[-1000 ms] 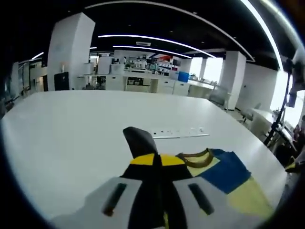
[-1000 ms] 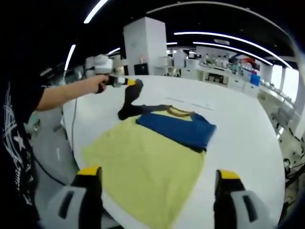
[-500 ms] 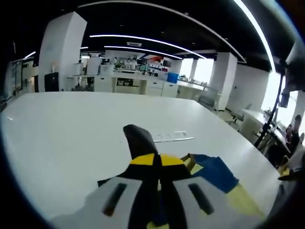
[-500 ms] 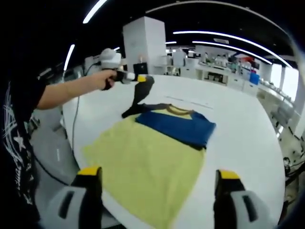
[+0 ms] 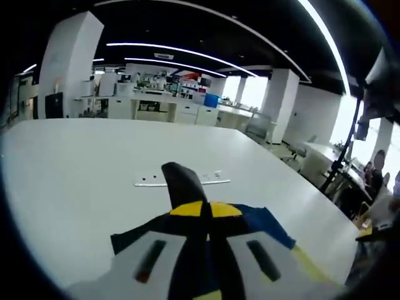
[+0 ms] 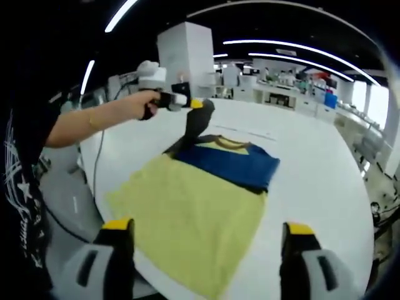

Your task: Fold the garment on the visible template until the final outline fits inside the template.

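Observation:
A yellow T-shirt point(image 6: 194, 212) lies flat on the white table point(image 6: 312, 169), with a blue part point(image 6: 231, 159) folded across its upper half. My left gripper point(image 6: 195, 104) is shut on the dark sleeve point(image 6: 195, 128) and holds it up above the collar end. In the left gripper view the sleeve's tip point(image 5: 180, 182) sticks out past the shut left gripper point(image 5: 206, 209), with the blue part point(image 5: 265, 224) below to the right. My right gripper point(image 6: 208, 232) stands open over the shirt's near hem, holding nothing.
A thin pale strip point(image 5: 181, 182) lies on the table beyond the shirt. The person's bare arm point(image 6: 94, 119) reaches in from the left. The table's edge point(image 6: 94, 181) runs close to the shirt's left side. People point(image 5: 375, 187) sit at the far right.
The left gripper has carried the dark sleeve higher and to the right, over the shirt's collar area. The right gripper has stayed open in place.

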{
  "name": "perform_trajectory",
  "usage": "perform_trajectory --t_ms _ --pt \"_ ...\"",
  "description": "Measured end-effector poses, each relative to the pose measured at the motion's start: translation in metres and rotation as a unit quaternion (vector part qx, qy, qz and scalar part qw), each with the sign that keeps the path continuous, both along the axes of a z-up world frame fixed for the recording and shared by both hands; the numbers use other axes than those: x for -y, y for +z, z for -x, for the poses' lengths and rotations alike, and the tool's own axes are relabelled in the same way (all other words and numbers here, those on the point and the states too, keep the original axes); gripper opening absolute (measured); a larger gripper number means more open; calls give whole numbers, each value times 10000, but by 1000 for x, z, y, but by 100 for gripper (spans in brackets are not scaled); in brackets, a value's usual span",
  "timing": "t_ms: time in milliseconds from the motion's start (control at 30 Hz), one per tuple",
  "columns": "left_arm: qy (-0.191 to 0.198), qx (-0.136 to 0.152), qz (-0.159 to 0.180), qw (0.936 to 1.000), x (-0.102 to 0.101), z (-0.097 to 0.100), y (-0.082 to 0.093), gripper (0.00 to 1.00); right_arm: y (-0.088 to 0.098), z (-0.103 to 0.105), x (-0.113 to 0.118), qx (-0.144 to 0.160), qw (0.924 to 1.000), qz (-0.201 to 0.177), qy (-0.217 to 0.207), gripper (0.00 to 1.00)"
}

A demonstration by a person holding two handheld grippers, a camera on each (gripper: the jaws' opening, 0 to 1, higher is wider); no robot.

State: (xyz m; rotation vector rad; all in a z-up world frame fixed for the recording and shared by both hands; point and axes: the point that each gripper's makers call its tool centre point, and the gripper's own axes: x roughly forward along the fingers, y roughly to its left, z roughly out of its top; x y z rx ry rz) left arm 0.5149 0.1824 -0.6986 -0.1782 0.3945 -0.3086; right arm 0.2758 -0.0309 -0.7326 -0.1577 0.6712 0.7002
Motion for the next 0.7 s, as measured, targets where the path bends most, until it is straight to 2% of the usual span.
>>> perform_trajectory --t_ms 100,233,700 --pt "-184 -81 -106 9997 17 4 -8 0 -1 -1 1 -10 10000 9 -21 99" --pt "-318 -201 -196 9991 28 3 -23 0 -2 0 3 -19 10000 3 -40 99" --pt "-778 -402 -311 9957 69 21 -44 0 -6 4 6 -85 9999 -17 -130 99"
